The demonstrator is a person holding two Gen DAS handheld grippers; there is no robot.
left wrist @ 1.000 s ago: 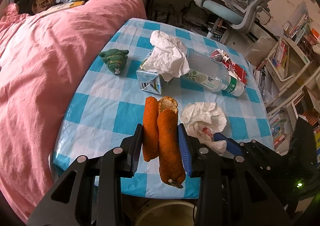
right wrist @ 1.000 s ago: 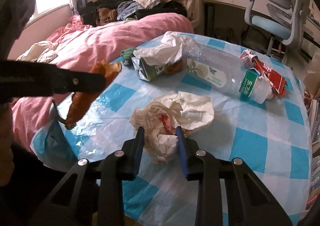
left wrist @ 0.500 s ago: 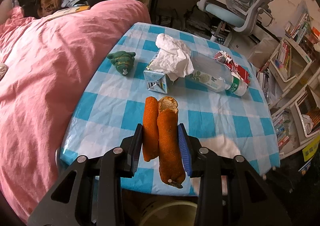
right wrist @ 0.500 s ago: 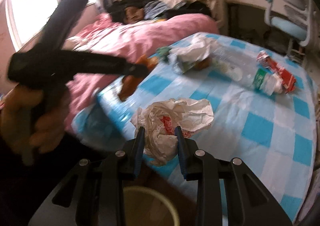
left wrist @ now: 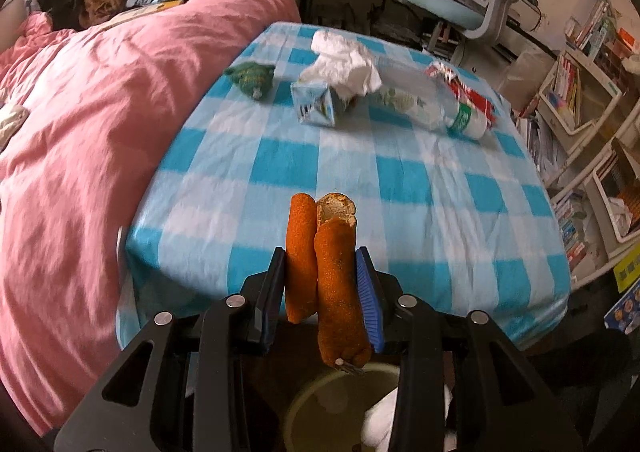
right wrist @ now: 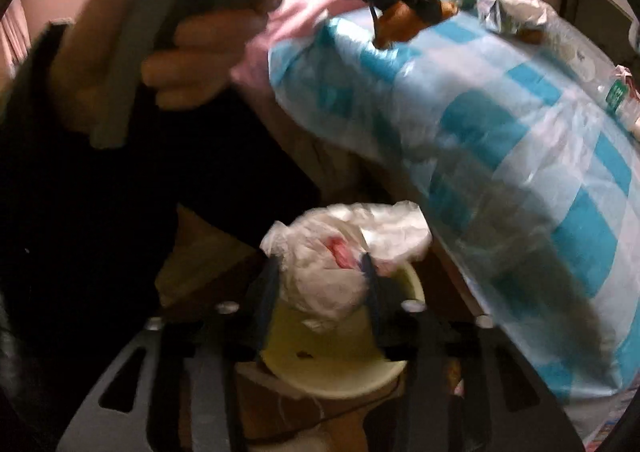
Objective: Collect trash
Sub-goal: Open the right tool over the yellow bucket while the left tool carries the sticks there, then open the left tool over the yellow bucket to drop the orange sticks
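My left gripper (left wrist: 320, 284) is shut on two orange bread sticks (left wrist: 332, 272), one bitten at the tip, held over the table's near edge above a pale yellow bin (left wrist: 320, 408). My right gripper (right wrist: 320, 280) is shut on a crumpled white plastic bag (right wrist: 340, 256) with a red mark, held just above the yellow bin (right wrist: 340, 360) below the table edge. The bag also shows white in the bin's mouth in the left wrist view (left wrist: 380, 424). The left gripper with the bread (right wrist: 404, 18) shows at the top of the right wrist view.
On the blue-checked table (left wrist: 280, 164) lie a green knitted toy (left wrist: 250, 76), a carton (left wrist: 316, 106) under a white tissue (left wrist: 344, 64), a plastic bottle (left wrist: 424, 104) and a red wrapper (left wrist: 464, 90). A pink bed (left wrist: 80, 132) lies left, shelves (left wrist: 580, 100) right.
My right gripper carried the crumpled bag off the table and down over the bin. My left gripper drew back toward the table's near edge with the bread sticks.
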